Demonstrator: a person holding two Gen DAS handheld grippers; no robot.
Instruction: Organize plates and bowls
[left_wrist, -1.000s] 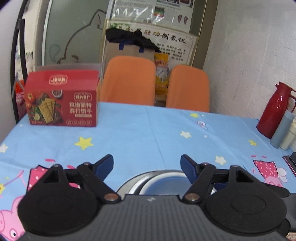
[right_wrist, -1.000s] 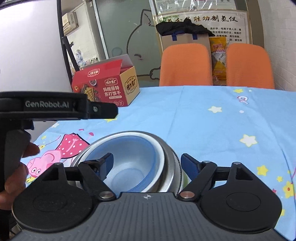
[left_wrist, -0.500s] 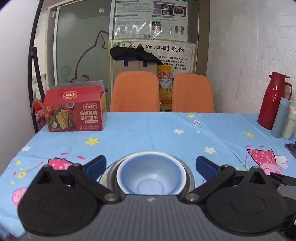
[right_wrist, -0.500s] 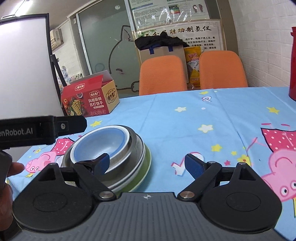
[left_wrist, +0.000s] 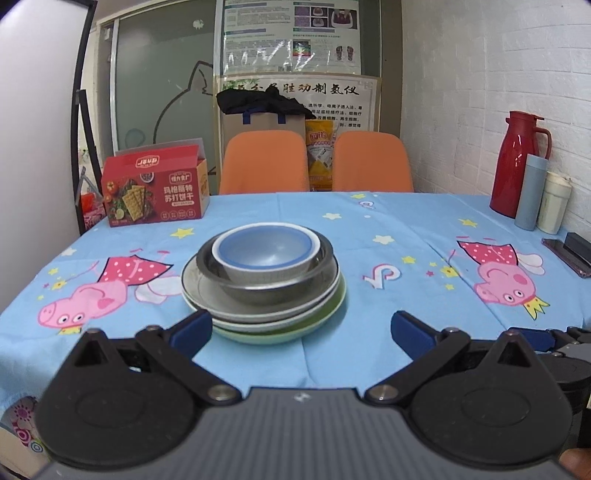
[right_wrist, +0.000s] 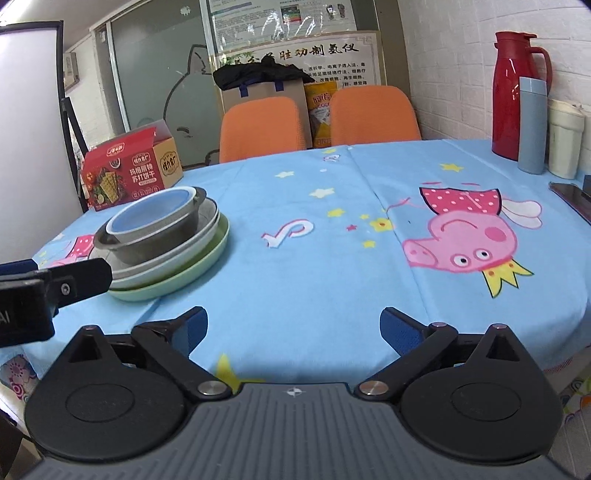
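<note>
A stack stands on the blue cartoon tablecloth (left_wrist: 369, 280). A green plate (left_wrist: 325, 314) lies at the bottom, with pale plates (left_wrist: 207, 291) on it, then a steel bowl (left_wrist: 273, 288), then a blue-lined white bowl (left_wrist: 264, 251) on top. My left gripper (left_wrist: 301, 326) is open just short of the stack, with nothing between its fingers. In the right wrist view the stack (right_wrist: 162, 236) sits at the left. My right gripper (right_wrist: 293, 321) is open over bare cloth to the stack's right. The left gripper's body (right_wrist: 55, 284) shows at that view's left edge.
A red cracker box (left_wrist: 155, 192) stands at the back left. A red thermos (left_wrist: 517, 162), a grey-blue bottle (left_wrist: 530, 192) and a cream cup (left_wrist: 554, 203) line the right wall, with a phone (left_wrist: 565, 254) near them. Two orange chairs (left_wrist: 264, 162) stand behind the table.
Both grippers have drawn back from the stack, which now lies further ahead on the cloth. The left jaws have spread wider. The right gripper has also shifted to the right.
</note>
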